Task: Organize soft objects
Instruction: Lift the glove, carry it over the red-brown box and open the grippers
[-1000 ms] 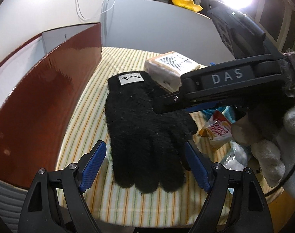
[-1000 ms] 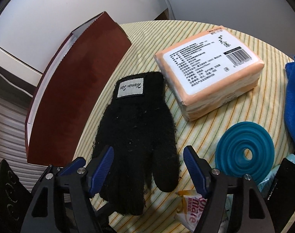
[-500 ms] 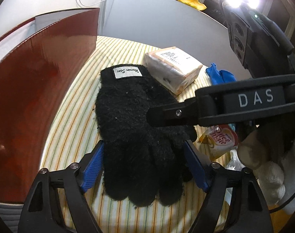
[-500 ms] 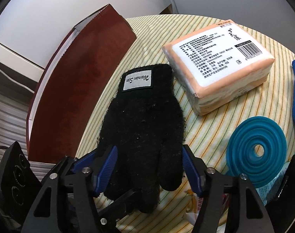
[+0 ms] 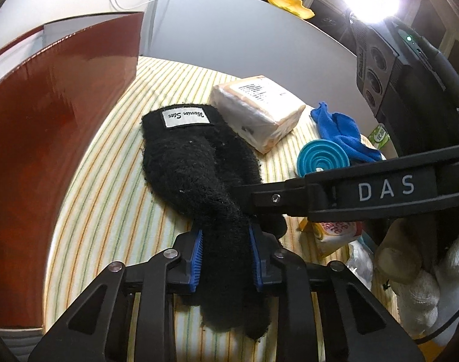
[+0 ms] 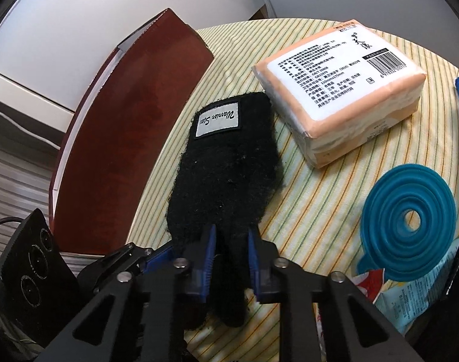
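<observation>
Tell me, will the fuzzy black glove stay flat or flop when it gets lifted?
Probably flop: the black glove already bunches where the left gripper and right gripper pinch its finger end. Its fuzzy knit likely grips the pads, so slipping seems unlikely.

Each camera sat just behind its own gripper and looked forward and steeply down along the two fingers at a striped tablecloth [image 5: 102, 211], very close to it. The left view faced across the table toward a pale wall, with the other gripper's arm crossing its right side. The right view faced the same way from slightly further right. Both shared the black glove [image 5: 193, 163] [image 6: 229, 175], the tissue pack [image 5: 259, 111] [image 6: 338, 90], the blue funnel [image 5: 323, 158] [image 6: 410, 220] and the red-brown box [image 5: 48, 138] [image 6: 133, 132].
</observation>
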### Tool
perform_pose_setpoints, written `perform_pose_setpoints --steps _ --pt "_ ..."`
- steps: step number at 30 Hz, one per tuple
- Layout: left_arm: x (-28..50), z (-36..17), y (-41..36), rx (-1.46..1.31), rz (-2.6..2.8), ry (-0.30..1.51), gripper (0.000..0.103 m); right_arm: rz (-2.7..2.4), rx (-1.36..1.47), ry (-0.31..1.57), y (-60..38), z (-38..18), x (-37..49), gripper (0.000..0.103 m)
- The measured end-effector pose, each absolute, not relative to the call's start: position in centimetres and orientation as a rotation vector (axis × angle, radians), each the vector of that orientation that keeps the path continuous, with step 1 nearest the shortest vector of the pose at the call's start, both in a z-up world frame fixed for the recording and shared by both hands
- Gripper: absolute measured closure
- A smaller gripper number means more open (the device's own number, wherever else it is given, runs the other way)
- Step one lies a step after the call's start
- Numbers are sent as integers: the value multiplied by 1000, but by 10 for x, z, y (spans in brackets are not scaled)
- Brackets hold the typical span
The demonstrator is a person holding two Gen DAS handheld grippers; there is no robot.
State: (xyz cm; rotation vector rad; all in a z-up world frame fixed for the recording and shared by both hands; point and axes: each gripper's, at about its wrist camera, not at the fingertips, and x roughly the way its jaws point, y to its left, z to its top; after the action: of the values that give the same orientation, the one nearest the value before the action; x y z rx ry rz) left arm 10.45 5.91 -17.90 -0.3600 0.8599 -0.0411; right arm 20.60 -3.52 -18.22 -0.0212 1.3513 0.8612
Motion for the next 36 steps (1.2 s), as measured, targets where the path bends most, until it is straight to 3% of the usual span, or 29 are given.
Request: perform_pose_setpoints --steps 9,21,30,36 --pt "88 -161 57 -359 -59 809 80 880 -12 1300 -43 -163 192 90" --pt "58 -95 65 -311 -85 655 80 930 21 1148 -51 -91 168 91" --pt "31 -56 110 -280 -22 562 80 1026 -5 1042 -2 -41 150 91" --pt "19 -54 147 -278 35 566 80 1080 -13 1037 47 -40 140 91"
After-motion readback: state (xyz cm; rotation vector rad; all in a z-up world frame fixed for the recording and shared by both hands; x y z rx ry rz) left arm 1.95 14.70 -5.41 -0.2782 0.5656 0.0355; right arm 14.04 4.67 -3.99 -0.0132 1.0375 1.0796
